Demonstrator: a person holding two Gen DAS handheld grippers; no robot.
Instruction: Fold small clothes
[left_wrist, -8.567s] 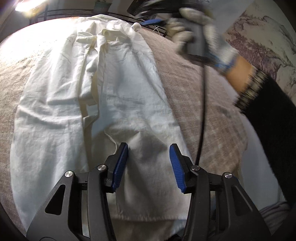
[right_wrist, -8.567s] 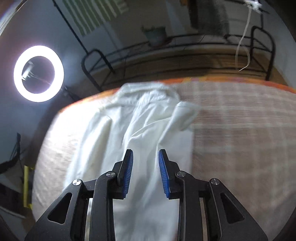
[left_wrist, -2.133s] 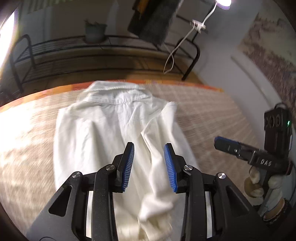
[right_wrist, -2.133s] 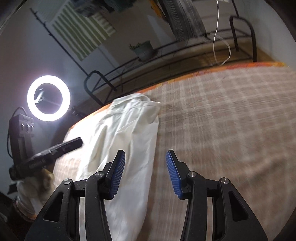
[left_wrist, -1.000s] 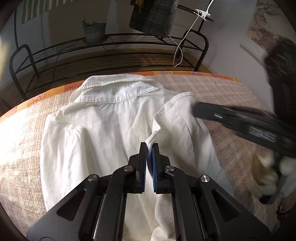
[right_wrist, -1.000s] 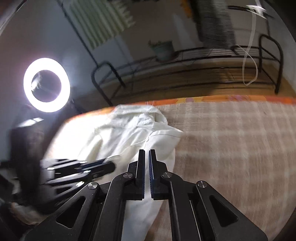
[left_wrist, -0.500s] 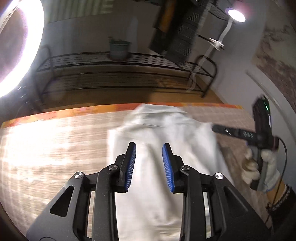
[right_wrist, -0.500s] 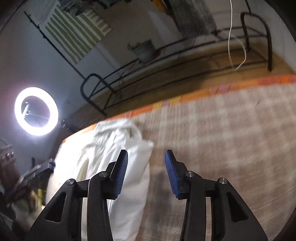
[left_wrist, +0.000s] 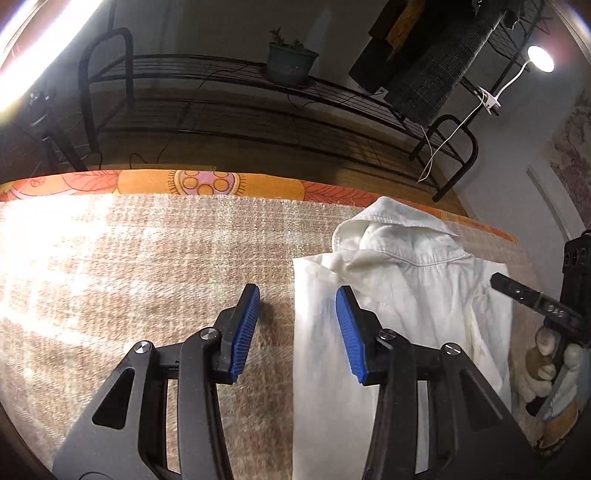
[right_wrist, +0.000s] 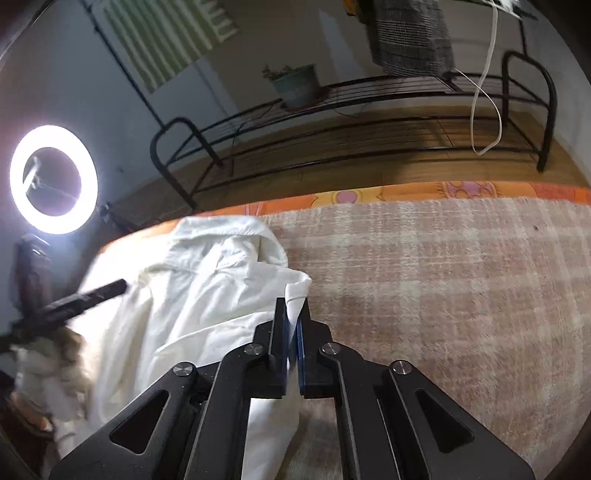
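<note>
A white collared shirt (left_wrist: 406, 295) lies on the plaid blanket (left_wrist: 147, 258), collar toward the far edge, both sides folded inward. My left gripper (left_wrist: 297, 288) hovers over the shirt's left edge. Its jaws are opening, and the edge lies between the blue pads without being pressed. My right gripper (right_wrist: 293, 301) is shut on a corner of the white shirt (right_wrist: 207, 295) at its right folded side, with cloth sticking up between the pads. A gloved hand (left_wrist: 546, 365) holds that gripper at the right of the left wrist view.
The blanket (right_wrist: 443, 277) ends at an orange patterned sheet edge (left_wrist: 207, 182). Beyond it stand a black metal rack (left_wrist: 258, 110) with a plant pot (left_wrist: 290, 64) and hanging dark clothes. A bright ring light (right_wrist: 53, 179) is on the left.
My left gripper has let go of the fold, slid left to the shirt's left edge and spread wider. The right gripper opened and then shut on the shirt's right corner.
</note>
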